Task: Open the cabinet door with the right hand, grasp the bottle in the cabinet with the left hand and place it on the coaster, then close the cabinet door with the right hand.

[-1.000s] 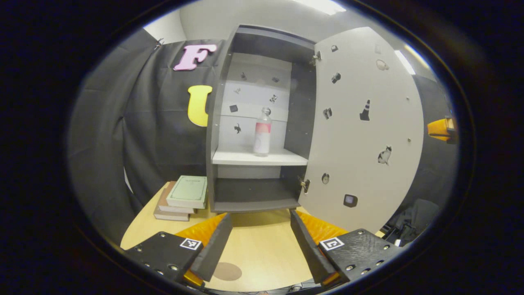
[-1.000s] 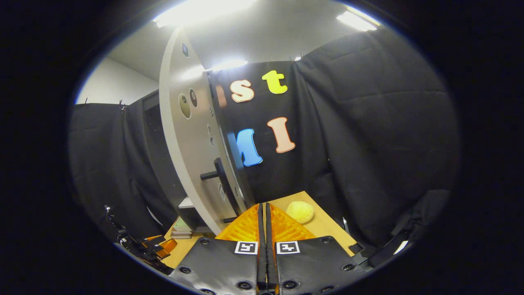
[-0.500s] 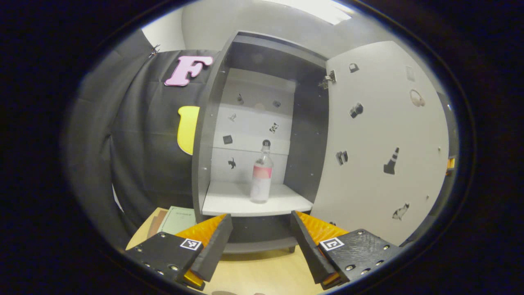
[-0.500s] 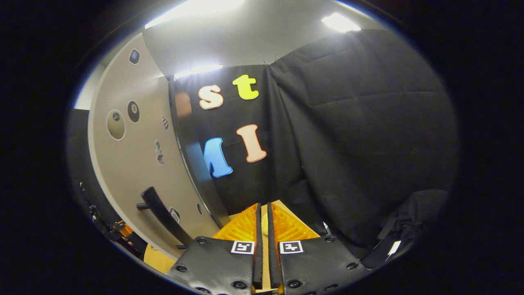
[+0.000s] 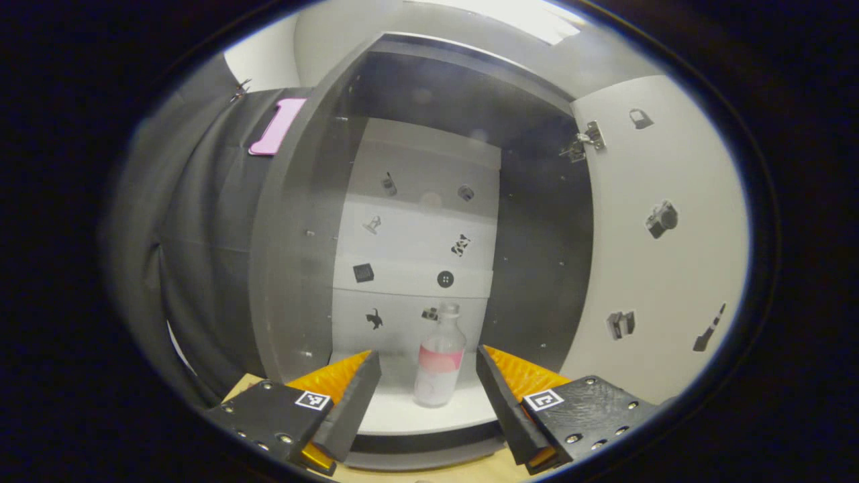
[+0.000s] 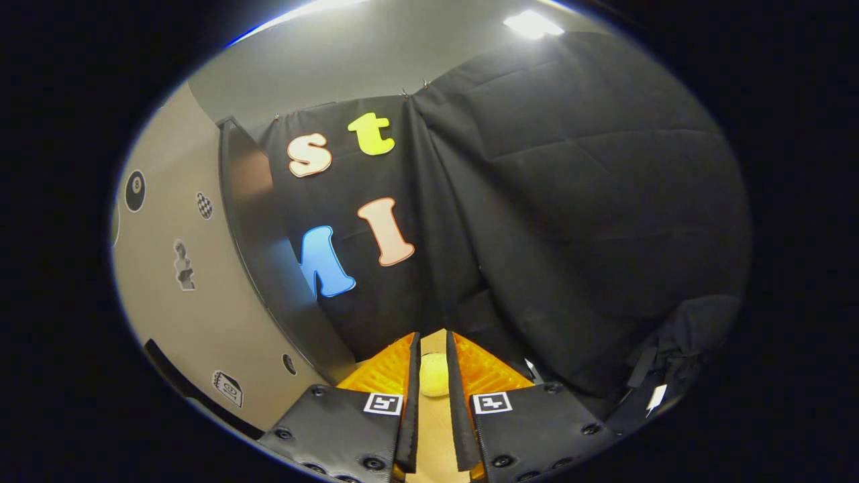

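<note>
The dark cabinet (image 5: 295,268) stands open, its pale door (image 5: 664,282) swung out to the right. A clear bottle (image 5: 439,365) with a pink label stands upright on the white shelf (image 5: 396,416). My left gripper (image 5: 426,355) is open just in front of the shelf; the bottle shows between its fingers but lies a little farther in, untouched. In the right gripper view the door's outer face (image 6: 174,315) and its dark handle (image 6: 171,369) lie at the left. My right gripper (image 6: 431,335) is off the handle, with a narrow gap between its fingers and nothing in it.
Small picture stickers dot the cabinet's back panel and the door. A yellow ball (image 6: 433,374) lies on the wooden table (image 6: 429,436) ahead of the right gripper. Black cloth hangs behind and to the right.
My left gripper has risen and closed in on the cabinet until the bottle sits between its fingers in view. My right gripper has swung right, away from the handle, and parted slightly.
</note>
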